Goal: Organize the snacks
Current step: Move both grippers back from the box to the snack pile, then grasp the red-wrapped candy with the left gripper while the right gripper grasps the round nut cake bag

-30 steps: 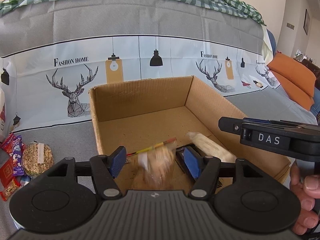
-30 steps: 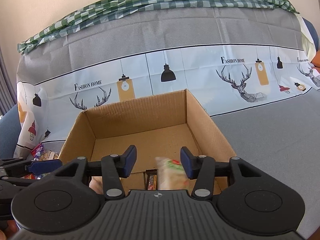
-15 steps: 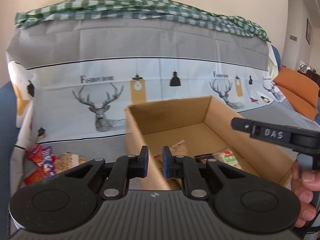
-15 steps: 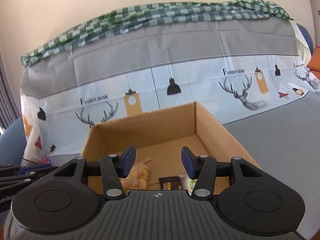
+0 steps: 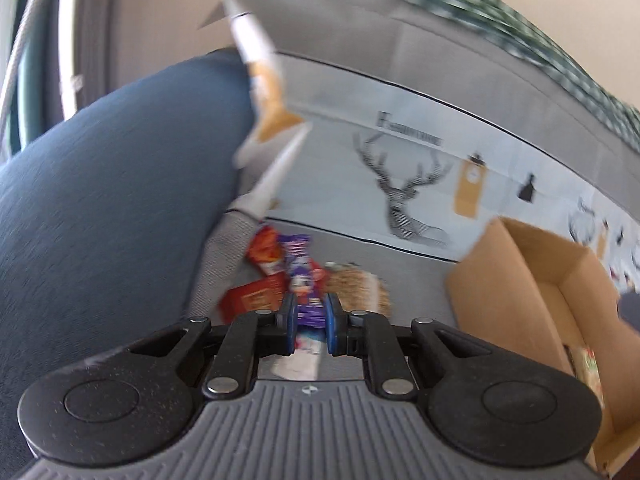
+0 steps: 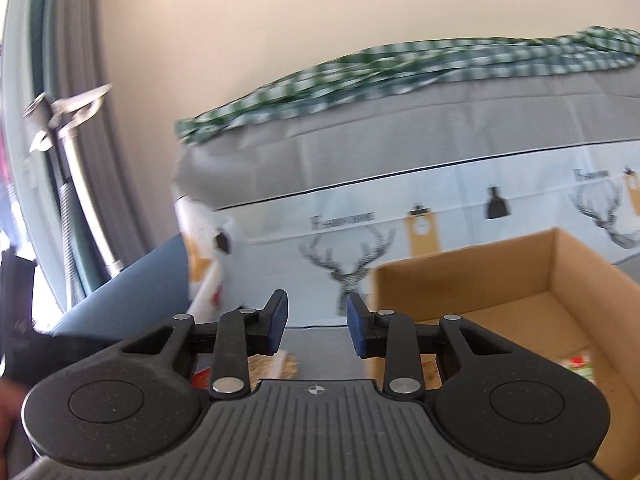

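My left hand-held gripper [image 5: 311,320] looks clenched around the purple snack packet [image 5: 301,276]: light, crinkly, slippery, best pinched mid-body. Right hand-held gripper [image 6: 316,322] hangs released.

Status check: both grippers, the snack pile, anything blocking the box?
Left hand-held gripper narrowed around purple packet, grip unconfirmed. Right hand-held gripper open, empty. Cardboard box open beside snack pile. Nothing blocking.
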`<state>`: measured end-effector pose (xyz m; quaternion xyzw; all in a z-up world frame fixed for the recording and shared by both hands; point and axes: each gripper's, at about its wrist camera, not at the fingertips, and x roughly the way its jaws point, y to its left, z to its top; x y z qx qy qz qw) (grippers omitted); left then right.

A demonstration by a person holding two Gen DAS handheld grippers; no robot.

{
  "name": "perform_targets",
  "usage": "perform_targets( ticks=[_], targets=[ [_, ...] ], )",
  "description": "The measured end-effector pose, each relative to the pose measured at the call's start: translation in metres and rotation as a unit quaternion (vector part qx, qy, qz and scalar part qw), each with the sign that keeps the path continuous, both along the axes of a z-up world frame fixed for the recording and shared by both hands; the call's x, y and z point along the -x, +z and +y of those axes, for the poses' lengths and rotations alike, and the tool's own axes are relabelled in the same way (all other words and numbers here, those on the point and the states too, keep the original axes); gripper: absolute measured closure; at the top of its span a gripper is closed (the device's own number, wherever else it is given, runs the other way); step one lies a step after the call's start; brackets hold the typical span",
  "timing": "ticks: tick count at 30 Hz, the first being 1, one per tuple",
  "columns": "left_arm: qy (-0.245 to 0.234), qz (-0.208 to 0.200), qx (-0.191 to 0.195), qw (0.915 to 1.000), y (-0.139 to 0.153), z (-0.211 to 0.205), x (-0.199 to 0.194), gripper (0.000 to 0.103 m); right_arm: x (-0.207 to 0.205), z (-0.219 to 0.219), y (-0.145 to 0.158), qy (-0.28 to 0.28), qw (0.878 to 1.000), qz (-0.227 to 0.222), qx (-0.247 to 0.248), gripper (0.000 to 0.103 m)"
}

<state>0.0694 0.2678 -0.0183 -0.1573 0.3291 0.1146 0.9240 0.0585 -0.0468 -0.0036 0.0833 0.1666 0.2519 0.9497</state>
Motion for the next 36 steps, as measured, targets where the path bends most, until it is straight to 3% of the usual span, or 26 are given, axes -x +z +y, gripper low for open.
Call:
perform_targets(
  ticks=[4,13,15,21,26,29,32,36],
  targets=[
    [0.013,0.026,0.034,0.9990,-0.016,0.022,-0.004,0.088,0.001,0.030,-0.007,0.039,0.999,0.019,0.012,0.069],
    [-0.026,0.078,-0.031,0.9961,-0.045,0.003,-0.043,0.086,-0.013,0.069,-0.026,0.060,0.995,0.071,0.019,0.063],
    [-0.023,0.103,-0.050,0.9931,-0.056,0.001,-0.052,0.067,-0.019,0.074,-0.032,0.057,0.995,0.084,0.020,0.060],
    [-0.022,0.133,-0.052,0.9895,-0.075,0.007,-0.066,0.053,-0.044,0.085,-0.050,0.033,0.992,0.122,0.018,0.051],
    [-0.029,0.157,-0.074,0.9844,-0.083,0.004,-0.071,0.053,-0.066,0.101,-0.061,0.017,0.991,0.134,0.016,0.035],
    [-0.024,0.159,-0.066,0.9849,-0.083,0.006,-0.071,0.066,-0.081,0.114,-0.069,0.010,0.989,0.144,0.017,0.018],
    [-0.014,0.164,-0.058,0.9847,-0.082,0.009,-0.069,0.083,-0.095,0.126,-0.078,0.011,0.987,0.159,0.017,0.011],
    [-0.006,0.166,-0.038,0.9854,-0.080,0.014,-0.066,0.084,-0.112,0.143,-0.092,0.015,0.985,0.171,0.027,0.007]
  ],
)
